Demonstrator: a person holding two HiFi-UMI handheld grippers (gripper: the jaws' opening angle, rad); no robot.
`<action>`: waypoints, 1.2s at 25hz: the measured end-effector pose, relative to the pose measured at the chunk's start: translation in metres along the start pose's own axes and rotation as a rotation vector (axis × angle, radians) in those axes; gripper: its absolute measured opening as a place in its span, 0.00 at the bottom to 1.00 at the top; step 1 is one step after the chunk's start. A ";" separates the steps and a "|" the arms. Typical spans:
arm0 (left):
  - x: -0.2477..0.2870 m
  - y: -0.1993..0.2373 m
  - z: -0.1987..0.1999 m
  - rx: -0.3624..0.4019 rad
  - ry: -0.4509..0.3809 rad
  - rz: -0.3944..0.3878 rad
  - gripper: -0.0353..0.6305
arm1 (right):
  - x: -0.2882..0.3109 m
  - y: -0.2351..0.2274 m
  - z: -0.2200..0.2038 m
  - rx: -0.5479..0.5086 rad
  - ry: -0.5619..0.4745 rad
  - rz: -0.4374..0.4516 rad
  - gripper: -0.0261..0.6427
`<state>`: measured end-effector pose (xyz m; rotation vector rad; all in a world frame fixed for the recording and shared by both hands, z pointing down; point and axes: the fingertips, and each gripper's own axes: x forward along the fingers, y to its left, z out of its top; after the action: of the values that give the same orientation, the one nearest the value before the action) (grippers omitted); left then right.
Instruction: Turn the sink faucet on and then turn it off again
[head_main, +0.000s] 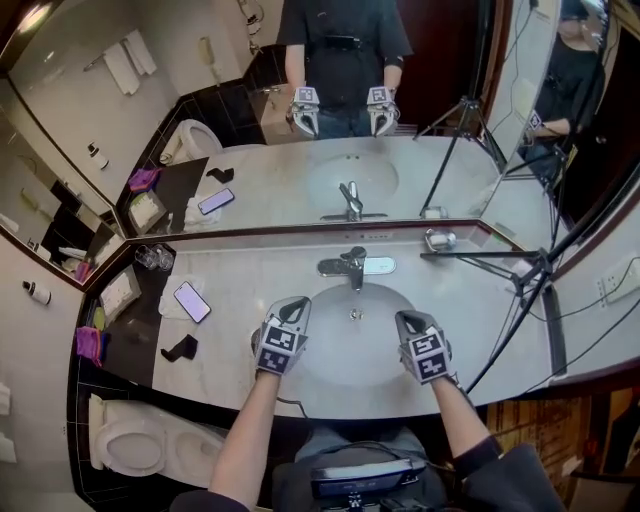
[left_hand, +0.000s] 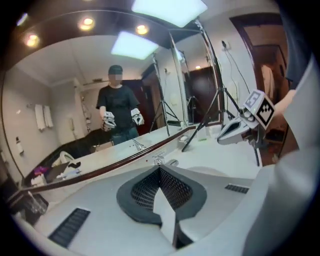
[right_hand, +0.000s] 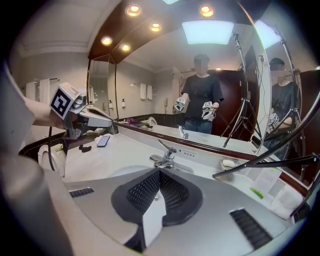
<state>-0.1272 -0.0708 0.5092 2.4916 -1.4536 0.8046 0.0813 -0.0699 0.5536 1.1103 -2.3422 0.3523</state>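
Observation:
A chrome single-lever faucet (head_main: 352, 265) stands at the back of the white oval sink (head_main: 375, 355), its lever pointing towards the basin. No water shows. My left gripper (head_main: 296, 308) hovers over the basin's left rim, shut with nothing in it. Level with it, my right gripper (head_main: 408, 322) is over the right rim, also shut and empty. Both are short of the faucet and apart from it. In the left gripper view the closed jaws (left_hand: 160, 172) point at the faucet (left_hand: 159, 160). The right gripper view shows its shut jaws (right_hand: 159, 175) below the faucet (right_hand: 166, 156).
A phone (head_main: 192, 301) and a small black object (head_main: 180, 348) lie left of the sink. A soap dish (head_main: 438, 239) sits back right. A tripod (head_main: 530, 275) leans over the counter's right end. A mirror backs the counter; a toilet (head_main: 140, 445) is lower left.

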 end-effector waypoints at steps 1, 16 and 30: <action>-0.008 -0.002 0.000 -0.045 -0.015 -0.005 0.05 | -0.003 0.000 0.000 -0.003 -0.001 -0.005 0.07; -0.056 -0.037 -0.048 -0.387 -0.117 -0.012 0.05 | -0.038 -0.006 -0.028 -0.051 0.025 -0.076 0.07; -0.048 -0.038 -0.051 -0.350 -0.109 0.032 0.05 | -0.032 -0.009 -0.038 -0.043 0.040 -0.072 0.07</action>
<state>-0.1328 0.0049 0.5329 2.2810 -1.5198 0.3820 0.1178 -0.0386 0.5673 1.1530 -2.2582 0.2935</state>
